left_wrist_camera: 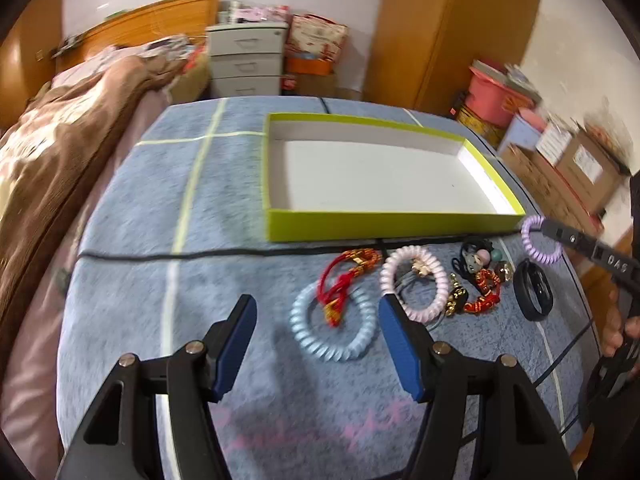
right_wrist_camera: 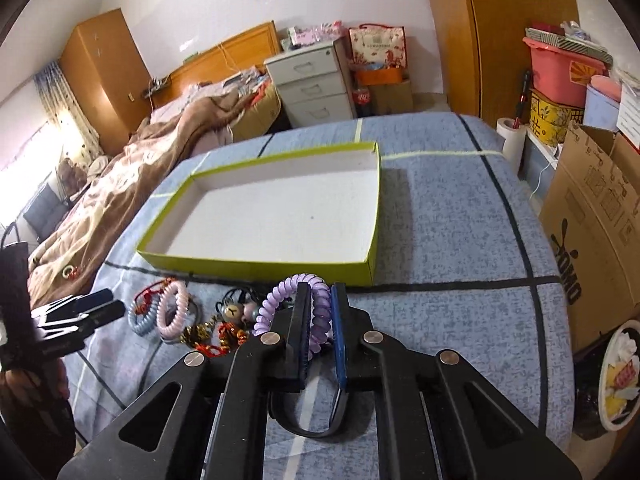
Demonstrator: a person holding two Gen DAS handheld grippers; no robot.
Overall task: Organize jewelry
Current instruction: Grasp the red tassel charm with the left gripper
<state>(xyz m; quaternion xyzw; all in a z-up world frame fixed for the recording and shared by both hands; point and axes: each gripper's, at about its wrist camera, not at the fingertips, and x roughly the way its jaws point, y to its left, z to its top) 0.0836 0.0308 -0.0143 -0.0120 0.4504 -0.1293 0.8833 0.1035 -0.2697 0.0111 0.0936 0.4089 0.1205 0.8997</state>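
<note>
A shallow lime-green box (left_wrist_camera: 384, 224) with a white inside lies on the blue blanket; it also shows in the right wrist view (right_wrist_camera: 256, 266). My right gripper (right_wrist_camera: 320, 292) is shut on a purple spiral hair tie (right_wrist_camera: 316, 300), held above the blanket near the box's front right corner; the tie also shows in the left wrist view (left_wrist_camera: 536, 240). My left gripper (left_wrist_camera: 316, 308) is open over a light blue spiral tie (left_wrist_camera: 316, 340). Beside it lie a red cord bracelet (left_wrist_camera: 348, 276), a pink spiral tie (left_wrist_camera: 416, 280), beaded charms (left_wrist_camera: 480, 280) and a black band (left_wrist_camera: 534, 290).
The blue blanket (left_wrist_camera: 200, 280) covers a table or bed edge. A bed with a brown quilt (left_wrist_camera: 60, 152) lies to the left. A grey drawer unit (left_wrist_camera: 246, 60), cardboard boxes (right_wrist_camera: 592, 216) and pink tubs (right_wrist_camera: 560, 68) stand around.
</note>
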